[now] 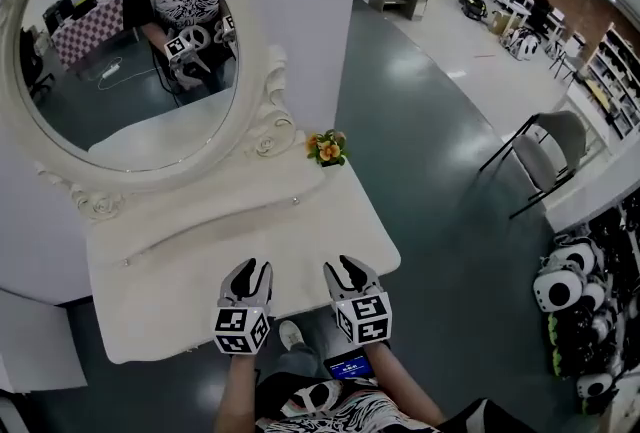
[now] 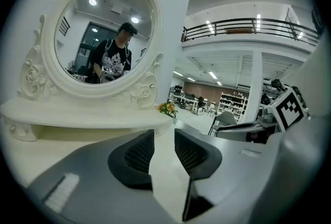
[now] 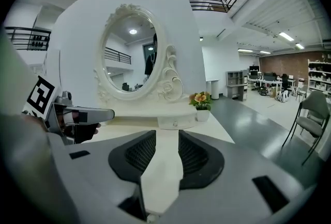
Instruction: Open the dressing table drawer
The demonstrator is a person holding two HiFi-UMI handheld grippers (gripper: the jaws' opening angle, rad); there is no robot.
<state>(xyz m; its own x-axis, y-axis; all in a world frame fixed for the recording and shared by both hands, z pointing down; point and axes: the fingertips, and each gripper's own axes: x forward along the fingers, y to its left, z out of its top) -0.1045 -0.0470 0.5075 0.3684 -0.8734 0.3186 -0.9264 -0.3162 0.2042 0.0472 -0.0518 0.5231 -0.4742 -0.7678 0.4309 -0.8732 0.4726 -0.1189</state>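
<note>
The grey, black-padded left gripper and right gripper hover side by side over the front edge of the cream-white dressing table worktop. Each has its jaws spread wide with nothing between the pads. Only bare worktop shows through each gap.

The worktop ahead of them is open as far as the low raised shelf at its back. Its right edge curves away just beside the right gripper, and past that edge lies dark grey-green polished floor.

At the right end of the raised shelf sits a small cream drawer with a round knob, closed and well apart from both grippers. A small pot of orange and yellow flowers stands on the worktop's far right corner, just beside that drawer. Above the shelf rises the oval mirror in a carved cream frame, set against a white wall.

Further right of the worktop a grey folding chair stands on the floor, with desks and shelving far behind it.

Only the right gripper view shows the drawer front and knob squarely. The left gripper view shows a person in a black printed shirt reflected in the mirror, a railed balcony overhead, and a second knob at the shelf's left end. The head view alone shows the floor below the worktop's front edge.
</note>
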